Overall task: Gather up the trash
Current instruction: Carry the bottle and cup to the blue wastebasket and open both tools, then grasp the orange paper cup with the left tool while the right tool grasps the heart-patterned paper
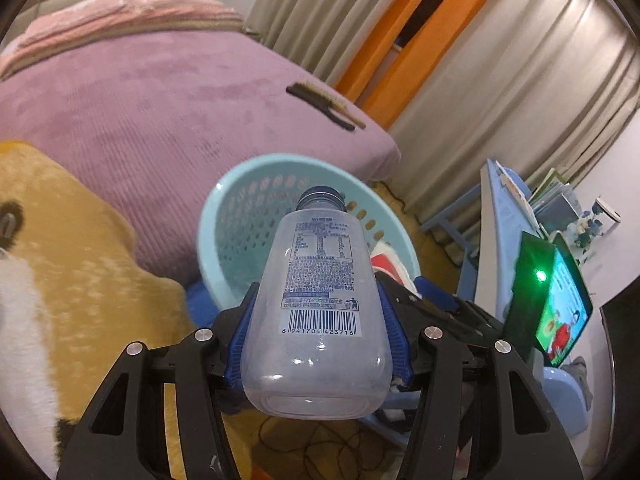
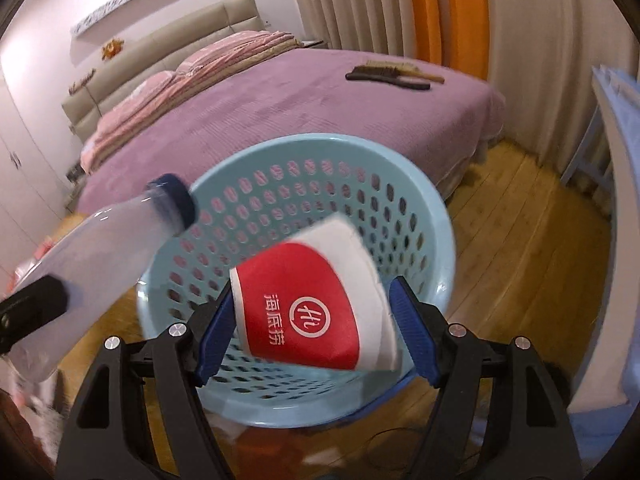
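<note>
The left gripper (image 1: pixel 318 312) is closed on a clear plastic bottle (image 1: pixel 320 304); its blue pads press both sides of the body, and the dark blue cap points forward, over the near rim of the light blue basket (image 1: pixel 208 216). The right gripper (image 2: pixel 316 320) holds a red and white paper cup (image 2: pixel 316 300) between its pads — the cup lies tilted on its side, above the open mouth of the basket. In the right wrist view the bottle comes in from the left edge and its cap hangs over the basket's left rim. The basket stands on the wooden floor (image 2: pixel 520 248) just beside the foot corner of a bed (image 2: pixel 280 120) with a purple cover. A brush (image 2: pixel 394 76) lies near the far edge of the bed.
</note>
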Available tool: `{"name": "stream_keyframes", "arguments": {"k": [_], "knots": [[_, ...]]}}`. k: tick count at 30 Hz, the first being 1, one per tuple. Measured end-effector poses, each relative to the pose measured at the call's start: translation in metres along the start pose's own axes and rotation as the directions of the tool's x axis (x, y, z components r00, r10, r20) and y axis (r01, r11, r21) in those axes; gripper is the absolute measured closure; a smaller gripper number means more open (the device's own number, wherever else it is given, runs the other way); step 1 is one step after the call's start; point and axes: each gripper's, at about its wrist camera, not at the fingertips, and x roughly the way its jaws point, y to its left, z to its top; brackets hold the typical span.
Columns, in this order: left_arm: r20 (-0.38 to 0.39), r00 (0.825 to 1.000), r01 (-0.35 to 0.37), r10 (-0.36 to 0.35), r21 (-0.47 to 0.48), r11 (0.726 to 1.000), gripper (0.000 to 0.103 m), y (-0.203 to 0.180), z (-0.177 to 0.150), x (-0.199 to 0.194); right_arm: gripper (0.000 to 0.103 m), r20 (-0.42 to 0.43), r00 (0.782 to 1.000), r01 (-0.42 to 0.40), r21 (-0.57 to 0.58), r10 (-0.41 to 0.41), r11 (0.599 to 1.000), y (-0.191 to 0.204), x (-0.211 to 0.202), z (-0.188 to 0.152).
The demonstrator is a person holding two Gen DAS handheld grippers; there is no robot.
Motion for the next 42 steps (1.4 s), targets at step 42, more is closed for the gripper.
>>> {"name": "stream_keyframes", "arguments": {"k": [42], "knots": [[0.447, 0.887, -0.108, 0.114, -0.038, 0.993, 0.012, 0.026, -0.112, -0.289, 0.027, 0.190, 0.909, -0.292, -0.346, 0.371, 0.892, 0.157, -0.166, -0.065]]}}
